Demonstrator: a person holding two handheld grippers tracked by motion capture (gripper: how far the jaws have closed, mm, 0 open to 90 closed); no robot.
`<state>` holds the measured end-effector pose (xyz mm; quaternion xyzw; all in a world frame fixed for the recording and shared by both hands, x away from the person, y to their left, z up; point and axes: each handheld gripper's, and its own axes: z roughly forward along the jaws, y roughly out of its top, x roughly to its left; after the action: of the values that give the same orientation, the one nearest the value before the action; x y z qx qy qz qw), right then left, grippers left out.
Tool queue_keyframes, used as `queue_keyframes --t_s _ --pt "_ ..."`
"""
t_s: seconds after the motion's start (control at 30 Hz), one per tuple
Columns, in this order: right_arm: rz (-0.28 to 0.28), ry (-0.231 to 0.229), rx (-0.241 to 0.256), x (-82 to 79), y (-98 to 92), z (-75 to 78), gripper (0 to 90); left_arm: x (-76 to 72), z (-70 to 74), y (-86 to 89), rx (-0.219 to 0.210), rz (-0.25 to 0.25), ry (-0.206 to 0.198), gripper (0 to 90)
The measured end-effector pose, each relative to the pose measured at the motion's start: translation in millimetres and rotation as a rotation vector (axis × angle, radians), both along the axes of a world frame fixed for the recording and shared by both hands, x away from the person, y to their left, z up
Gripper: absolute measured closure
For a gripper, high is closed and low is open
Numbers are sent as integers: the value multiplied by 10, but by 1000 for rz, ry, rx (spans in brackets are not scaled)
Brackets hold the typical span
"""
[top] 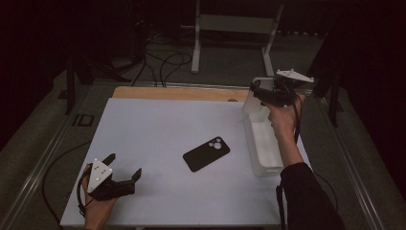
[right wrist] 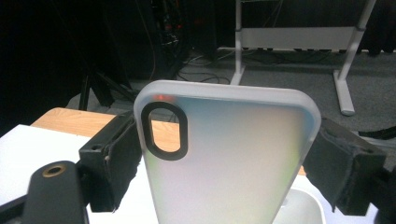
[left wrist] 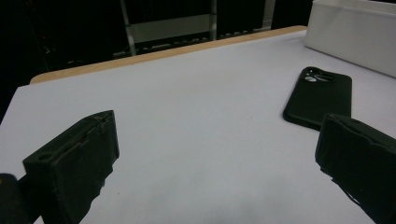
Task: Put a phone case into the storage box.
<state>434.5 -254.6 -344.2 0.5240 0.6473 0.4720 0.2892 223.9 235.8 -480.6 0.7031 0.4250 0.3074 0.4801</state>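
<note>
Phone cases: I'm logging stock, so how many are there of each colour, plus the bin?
Black phone case: 1
Frosted white phone case, held in the right hand-held gripper: 1
White bin: 1
Total: 3

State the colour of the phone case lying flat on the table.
Black phone case, clearest in the left gripper view.

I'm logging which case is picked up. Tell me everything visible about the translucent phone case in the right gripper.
The translucent phone case looks like frosted whitish plastic with rounded corners and a black-rimmed oval camera cutout near its top left. It stands upright, clamped at its two long edges between the jaws of the right gripper, held in the air over the far end of the white bin.
</note>
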Motion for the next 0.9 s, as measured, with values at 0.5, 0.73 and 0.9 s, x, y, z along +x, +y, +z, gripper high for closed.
queue_keyframes --t_s 0.5,0.73,0.9 --pt "-53 20 -42 104 -106 -98 173 -5 2 5 -5 8 -4 2" --pt "-91 39 -63 165 -157 -160 173 -9 8 16 -9 11 -6 2" --pt "-112 54 -65 206 -195 -239 172 -13 11 13 -11 9 -9 2"
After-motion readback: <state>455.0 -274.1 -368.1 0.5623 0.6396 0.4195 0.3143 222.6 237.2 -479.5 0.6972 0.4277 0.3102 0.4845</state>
